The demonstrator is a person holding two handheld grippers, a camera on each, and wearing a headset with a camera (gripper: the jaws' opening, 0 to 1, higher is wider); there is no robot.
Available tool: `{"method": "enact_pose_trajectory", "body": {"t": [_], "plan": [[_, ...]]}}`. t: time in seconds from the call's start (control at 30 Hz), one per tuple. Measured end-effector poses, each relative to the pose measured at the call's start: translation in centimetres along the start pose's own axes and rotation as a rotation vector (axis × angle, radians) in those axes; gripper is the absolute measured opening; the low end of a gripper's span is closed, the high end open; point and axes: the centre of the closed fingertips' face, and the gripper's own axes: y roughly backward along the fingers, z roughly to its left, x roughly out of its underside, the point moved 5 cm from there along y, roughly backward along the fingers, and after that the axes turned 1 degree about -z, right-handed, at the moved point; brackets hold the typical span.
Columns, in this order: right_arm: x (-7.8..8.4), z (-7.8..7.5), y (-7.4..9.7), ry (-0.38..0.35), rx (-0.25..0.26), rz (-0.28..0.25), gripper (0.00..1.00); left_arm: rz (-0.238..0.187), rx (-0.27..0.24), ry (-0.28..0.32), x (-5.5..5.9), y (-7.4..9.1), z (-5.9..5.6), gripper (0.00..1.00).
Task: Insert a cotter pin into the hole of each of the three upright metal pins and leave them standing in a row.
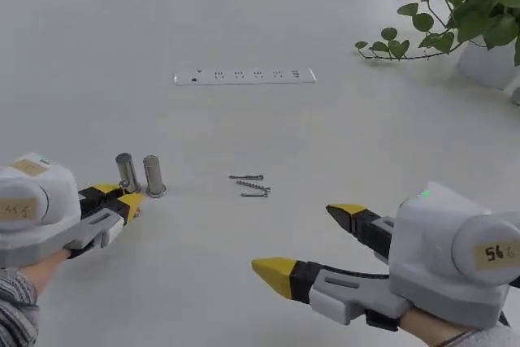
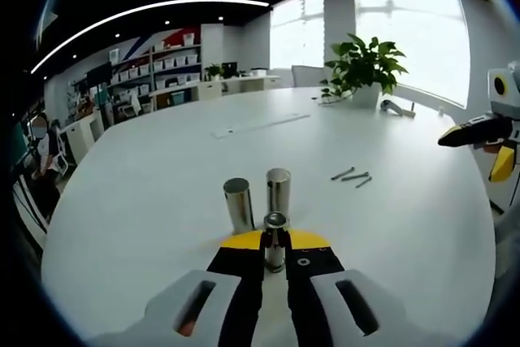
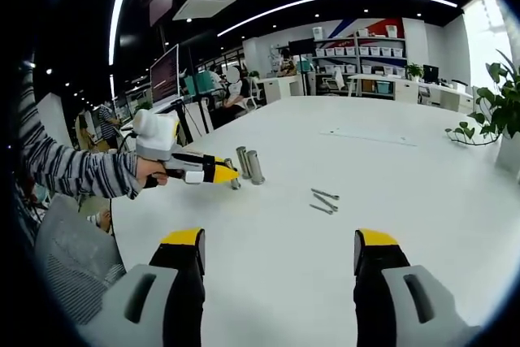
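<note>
- Clamped in the left gripper [image 2: 275, 243] jaws: one short polished steel cylinder pin [image 2: 275, 223], upright on the white table [image 2: 146, 201], just beside two matching pins [image 2: 278, 188].
- Spread wide and empty: right gripper [image 3: 280, 241] jaws.
- Lying loose mid-table, well apart: three thin wire cotter pins [image 1: 250, 187].
- Probably light, springy, slippery; best pinched at the looped head.

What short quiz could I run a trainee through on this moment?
1. How many cotter pins lie on the table?
2. True or false: the jaws of the right gripper are shut.
3. The left gripper holds: A) a metal pin; B) a screwdriver; C) nothing.
Key: 1) three; 2) false, they stand open; 3) A.
</note>
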Motion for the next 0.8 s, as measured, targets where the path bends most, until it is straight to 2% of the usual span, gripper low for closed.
{"method": "enact_pose_trajectory", "body": {"t": [0.23,0.43,0.57,0.8], "plan": [[-0.3,0.0,0.1,0.008,0.001,-0.009,0.71,-0.009,0.061,-0.040,-0.2,0.3,-1.2,0.05],[-0.2,0.3,0.1,0.012,-0.006,-0.005,0.71,-0.028,0.146,-0.080,-0.7,0.5,-3.2,0.05],[-0.3,0.4,0.2,0.009,-0.010,-0.006,0.71,-0.017,0.198,-0.121,-0.6,0.6,-4.6,0.05],[-0.2,0.4,0.2,0.011,-0.018,0.000,0.71,-0.009,0.266,-0.151,-0.4,0.6,-6.6,0.05]]}}
